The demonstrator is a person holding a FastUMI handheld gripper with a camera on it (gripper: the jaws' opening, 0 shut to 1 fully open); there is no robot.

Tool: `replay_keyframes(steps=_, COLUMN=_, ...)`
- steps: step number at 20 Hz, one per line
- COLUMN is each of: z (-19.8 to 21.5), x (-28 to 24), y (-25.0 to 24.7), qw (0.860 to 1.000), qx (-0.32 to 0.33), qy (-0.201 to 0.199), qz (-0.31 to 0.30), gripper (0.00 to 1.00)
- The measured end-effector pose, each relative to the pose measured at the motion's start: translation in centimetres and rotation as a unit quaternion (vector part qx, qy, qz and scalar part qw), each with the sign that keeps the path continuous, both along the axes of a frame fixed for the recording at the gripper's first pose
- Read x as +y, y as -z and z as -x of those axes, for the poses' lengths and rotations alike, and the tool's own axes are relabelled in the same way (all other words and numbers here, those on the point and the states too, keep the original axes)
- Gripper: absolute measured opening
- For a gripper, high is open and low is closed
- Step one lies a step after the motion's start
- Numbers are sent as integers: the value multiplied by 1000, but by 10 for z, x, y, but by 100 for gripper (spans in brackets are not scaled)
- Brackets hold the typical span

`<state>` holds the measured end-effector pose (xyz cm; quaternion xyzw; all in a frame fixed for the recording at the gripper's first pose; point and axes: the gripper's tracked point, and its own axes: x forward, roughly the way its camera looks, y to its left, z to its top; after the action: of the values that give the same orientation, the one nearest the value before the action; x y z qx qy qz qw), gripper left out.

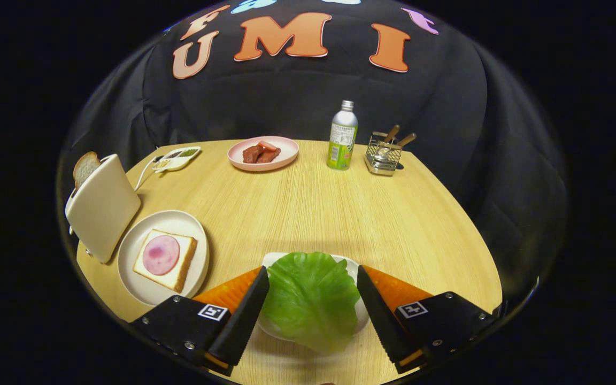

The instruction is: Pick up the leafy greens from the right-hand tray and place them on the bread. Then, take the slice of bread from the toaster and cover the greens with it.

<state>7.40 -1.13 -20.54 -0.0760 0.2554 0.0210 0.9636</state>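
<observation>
The gripper [312,283] is spread wide at lower centre of the frame, its fingers flanking the leafy greens [310,299] without pressing them. The greens lie on a white tray [359,315]. Each finger mount carries a square black-and-white marker. At lower left, a white plate [131,267] holds the bread [179,264], topped with a pink meat slice [161,254]. Just left, the toaster [102,206] holds a slice of bread [85,167]. At upper centre stand a pink plate [286,152] and a bottle [342,136]; its label print is too small to read.
</observation>
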Motion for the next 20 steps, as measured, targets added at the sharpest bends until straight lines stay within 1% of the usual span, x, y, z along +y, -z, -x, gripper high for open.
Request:
replay_keyframes(steps=5, z=-1, x=-5, y=20, qw=1000, qx=24, qy=5, qz=-7, gripper=99)
replay_keyframes(steps=10, z=-1, x=-6, y=36, qw=999, qx=52, qy=-1, qz=-10, gripper=99)
replay_keyframes(steps=12, z=0, x=-5, y=44, qw=998, qx=63, qy=-1, qz=-12, gripper=97)
replay_keyframes(steps=14, z=0, x=-5, y=49, qw=997, qx=70, qy=-2, qz=-14, gripper=92)
replay_keyframes(steps=17, z=0, x=-1, y=51, qw=997, qx=76, qy=-5, qz=-20, gripper=83)
replay_keyframes(steps=20, z=1, x=-3, y=51, qw=997, qx=79, qy=-3, qz=-25, gripper=79)
